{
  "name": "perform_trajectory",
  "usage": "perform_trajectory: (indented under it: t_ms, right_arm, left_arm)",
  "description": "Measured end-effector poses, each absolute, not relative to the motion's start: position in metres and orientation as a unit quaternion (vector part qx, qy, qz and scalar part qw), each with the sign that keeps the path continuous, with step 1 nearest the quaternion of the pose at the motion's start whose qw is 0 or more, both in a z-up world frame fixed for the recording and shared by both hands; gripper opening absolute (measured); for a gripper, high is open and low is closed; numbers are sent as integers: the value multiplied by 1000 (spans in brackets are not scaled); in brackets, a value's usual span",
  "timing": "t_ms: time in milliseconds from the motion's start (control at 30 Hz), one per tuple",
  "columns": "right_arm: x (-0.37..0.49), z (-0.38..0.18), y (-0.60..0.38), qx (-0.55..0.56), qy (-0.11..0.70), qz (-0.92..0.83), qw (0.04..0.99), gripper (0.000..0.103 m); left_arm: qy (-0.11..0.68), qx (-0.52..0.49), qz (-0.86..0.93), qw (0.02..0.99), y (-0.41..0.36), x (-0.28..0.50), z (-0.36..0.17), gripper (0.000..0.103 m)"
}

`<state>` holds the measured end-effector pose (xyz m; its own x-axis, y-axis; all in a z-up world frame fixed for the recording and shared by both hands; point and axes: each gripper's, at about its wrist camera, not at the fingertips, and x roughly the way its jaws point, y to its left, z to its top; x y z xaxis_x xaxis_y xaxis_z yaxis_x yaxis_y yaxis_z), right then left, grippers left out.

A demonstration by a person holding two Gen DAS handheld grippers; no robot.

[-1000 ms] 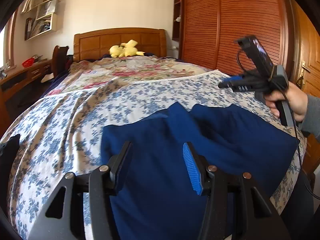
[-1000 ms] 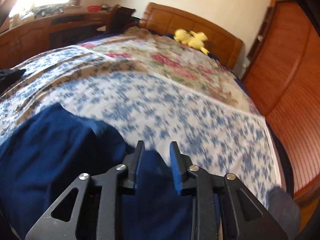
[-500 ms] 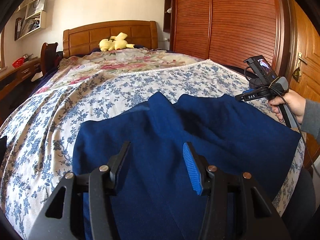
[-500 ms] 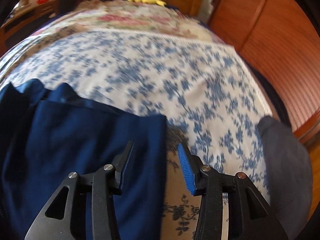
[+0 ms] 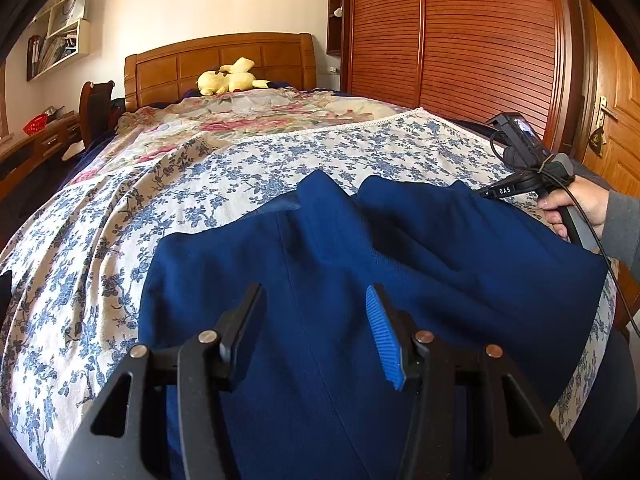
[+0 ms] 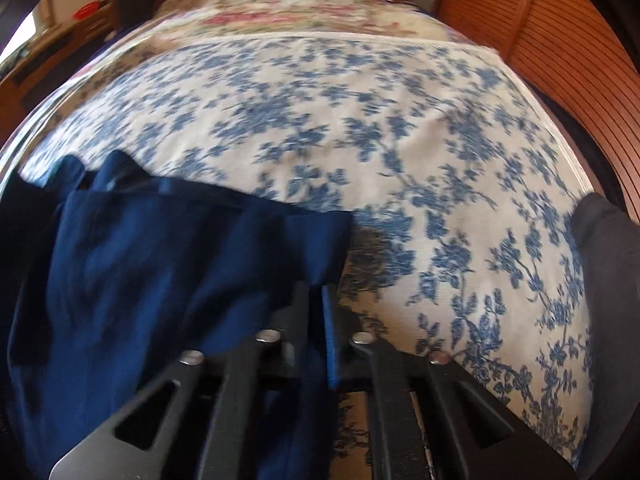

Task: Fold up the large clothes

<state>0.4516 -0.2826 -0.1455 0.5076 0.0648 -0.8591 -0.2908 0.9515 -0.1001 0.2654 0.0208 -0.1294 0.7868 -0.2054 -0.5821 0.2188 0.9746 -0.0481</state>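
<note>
A navy blue garment (image 5: 360, 280) is seen spread over the foot end of a bed, on a blue-flowered white bedspread (image 5: 120, 248), with its far edge rising in 2 peaks toward the middle of the bed. The left gripper (image 5: 312, 320) is held above the garment with its jaws wide apart and nothing between them; a ribbed blue pad (image 5: 382, 340) is visible on its right finger. The right gripper (image 6: 316, 296) is seen with its jaws almost closed, pinching the right-hand edge of the garment (image 6: 160, 280) near the bed's right side; in the left wrist view the same gripper (image 5: 486, 193) appears at the garment's right edge, held in the person's right hand (image 5: 576, 208). Beyond the bedspread a rose-patterned quilt (image 5: 256, 116) is laid toward the head of the bed, and a yellow plush toy (image 5: 228, 78) rests against the wooden headboard (image 5: 216, 60). A louvred wooden wardrobe (image 5: 460, 40) stands along the bed's right side. A wall shelf (image 5: 60, 48) holds folders and papers.
</note>
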Motion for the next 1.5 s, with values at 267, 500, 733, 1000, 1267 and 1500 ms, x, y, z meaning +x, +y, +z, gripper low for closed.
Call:
perform_trajectory:
  t_ms: [267,500,733,1000,1267,1500]
  right_arm:
    - [444,-114,-303,-146,414,-13,898,0]
    - [426,-101,-305,-143,398,-12,906,3]
    - [375,-84,-290,-143,381,36,913,47]
    - [302,-97,-261,-144,396,123,899,49]
    - [267,-117,-268,-134,420,142,886,49]
    - [263,-141,-284,-122,440,158,875,49]
  left_arm:
    - [303,10,-116,946,22,263,-128,51]
    - [300,10,-119,946,22,257,-125,51]
    - [292,12,-124,948,15,254,-120,51]
    - [295,11,-131,947,3,249,-120,51]
    - [291,29,-140,946,-15,233,-122,51]
    - [296,37,-153,942,-27,229,-124,51]
